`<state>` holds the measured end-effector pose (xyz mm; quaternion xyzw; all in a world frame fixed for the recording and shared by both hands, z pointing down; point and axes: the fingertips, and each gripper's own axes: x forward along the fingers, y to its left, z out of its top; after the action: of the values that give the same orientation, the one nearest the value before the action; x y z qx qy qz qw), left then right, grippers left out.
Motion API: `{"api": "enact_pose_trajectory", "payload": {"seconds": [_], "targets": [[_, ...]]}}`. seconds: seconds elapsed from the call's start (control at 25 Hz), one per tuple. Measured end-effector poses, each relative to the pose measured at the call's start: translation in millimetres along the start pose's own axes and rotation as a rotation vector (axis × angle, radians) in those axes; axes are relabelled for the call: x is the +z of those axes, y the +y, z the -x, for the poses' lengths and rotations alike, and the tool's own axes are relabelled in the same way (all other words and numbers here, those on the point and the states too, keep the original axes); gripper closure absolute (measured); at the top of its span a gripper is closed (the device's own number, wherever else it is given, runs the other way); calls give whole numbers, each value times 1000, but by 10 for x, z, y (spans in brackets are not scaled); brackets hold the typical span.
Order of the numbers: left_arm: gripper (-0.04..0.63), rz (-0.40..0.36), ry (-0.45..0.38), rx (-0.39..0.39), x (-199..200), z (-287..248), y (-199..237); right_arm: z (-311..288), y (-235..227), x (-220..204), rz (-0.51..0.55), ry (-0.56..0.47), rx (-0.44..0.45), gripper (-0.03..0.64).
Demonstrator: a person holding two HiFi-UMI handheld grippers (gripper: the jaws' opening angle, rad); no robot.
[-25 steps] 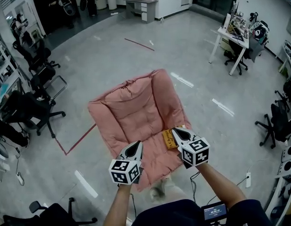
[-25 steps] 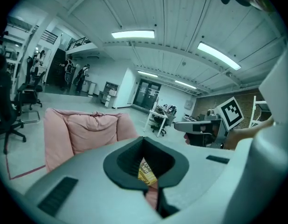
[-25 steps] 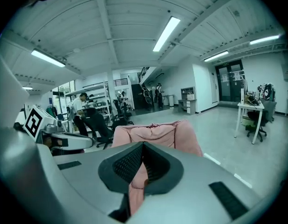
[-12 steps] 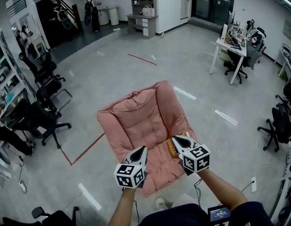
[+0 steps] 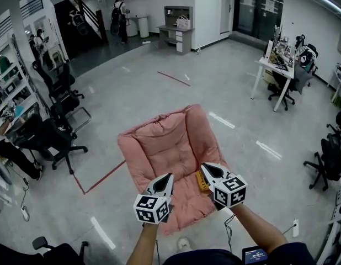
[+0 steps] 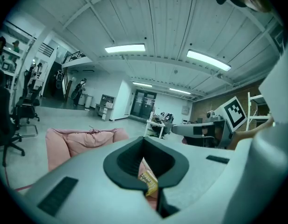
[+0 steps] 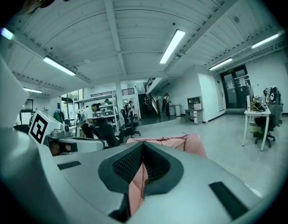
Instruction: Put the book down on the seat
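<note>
A pink padded floor chair (image 5: pixel 165 148) lies on the grey floor in front of me. A yellow book (image 5: pixel 201 180) rests flat on the front right of its seat, and shows past the left jaws as well (image 6: pixel 148 182). My right gripper (image 5: pixel 204 166) hovers over the book with its jaws shut and nothing between them. My left gripper (image 5: pixel 169 175) hangs above the seat's front middle, also shut and empty. The chair back (image 6: pixel 83 141) shows ahead in the left gripper view and again (image 7: pixel 176 143) in the right gripper view.
Black office chairs (image 5: pixel 57 142) stand at the left beside shelves. A white desk (image 5: pixel 275 70) with a chair is at the far right. A red tape line (image 5: pixel 101 176) runs on the floor left of the pink chair. People stand at the back (image 5: pixel 121 15).
Both grippers have lifted up from the seat, still shut. The book stays lying on the seat, and the pink chair now looks smaller and further below.
</note>
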<state>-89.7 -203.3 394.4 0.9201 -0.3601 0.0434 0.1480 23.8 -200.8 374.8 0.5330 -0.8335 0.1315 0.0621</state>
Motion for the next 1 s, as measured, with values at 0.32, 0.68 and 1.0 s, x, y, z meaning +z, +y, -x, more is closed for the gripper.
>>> {"api": "enact_pose_trajectory", "payload": {"seconds": [0.32,0.68,1.0], "targets": [[591,-13,-2,27,-2,41,-405,369,-95,-32,-2,-1,9,597],[591,-37,-27,61,8,189,-797,758,-79,-47,18,-26,38,597],[591,-57,-48,79,-17,427,-1136,1123,126,-28,57,-62,67,597]]}}
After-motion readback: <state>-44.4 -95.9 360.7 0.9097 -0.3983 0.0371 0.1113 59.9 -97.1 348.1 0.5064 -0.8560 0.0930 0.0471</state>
